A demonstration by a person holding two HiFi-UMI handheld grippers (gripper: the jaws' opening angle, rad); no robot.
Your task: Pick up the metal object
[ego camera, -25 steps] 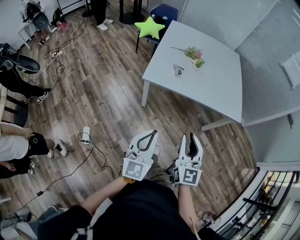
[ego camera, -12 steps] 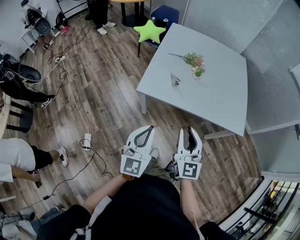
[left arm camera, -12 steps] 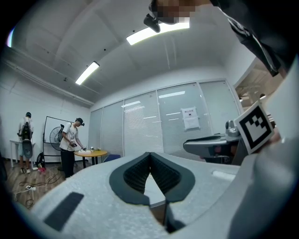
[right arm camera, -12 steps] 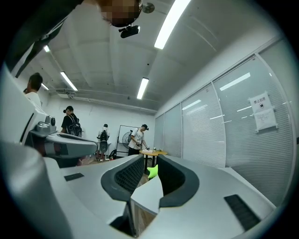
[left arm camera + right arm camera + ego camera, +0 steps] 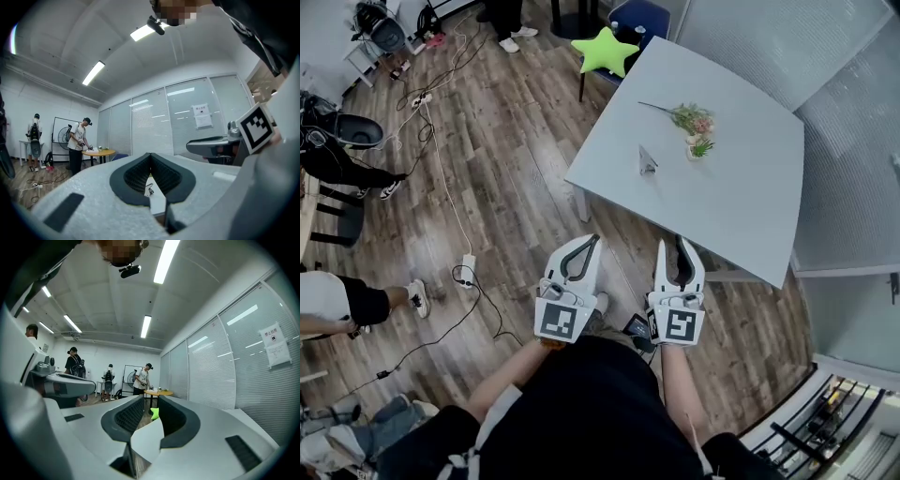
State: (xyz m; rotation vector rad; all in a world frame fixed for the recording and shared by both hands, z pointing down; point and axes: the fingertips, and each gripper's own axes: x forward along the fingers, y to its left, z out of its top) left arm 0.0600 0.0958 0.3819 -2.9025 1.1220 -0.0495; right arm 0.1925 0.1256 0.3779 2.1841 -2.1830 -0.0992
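Observation:
The metal object (image 5: 648,161), a small shiny clip-like piece, stands near the middle of the light grey table (image 5: 750,202). My left gripper (image 5: 590,241) is held over the wooden floor, short of the table's near corner. Its tips meet and nothing is in them. Through its jaw loop in the left gripper view (image 5: 150,155) I see the metal object (image 5: 150,190) on the table (image 5: 158,202). My right gripper (image 5: 678,246) is beside it, open and empty. In the right gripper view (image 5: 151,401) the table corner (image 5: 147,439) shows between the jaws.
A flower sprig (image 5: 686,117) and a small pot (image 5: 700,148) lie on the table beyond the metal object. A green star cushion (image 5: 609,49) rests on a blue chair at the far corner. Cables and a power strip (image 5: 470,266) cross the floor at left, near seated people (image 5: 337,300).
Both grippers have moved forward toward the table, side by side. The table's near corner now lies much closer to their tips. Neither gripper's state has visibly changed.

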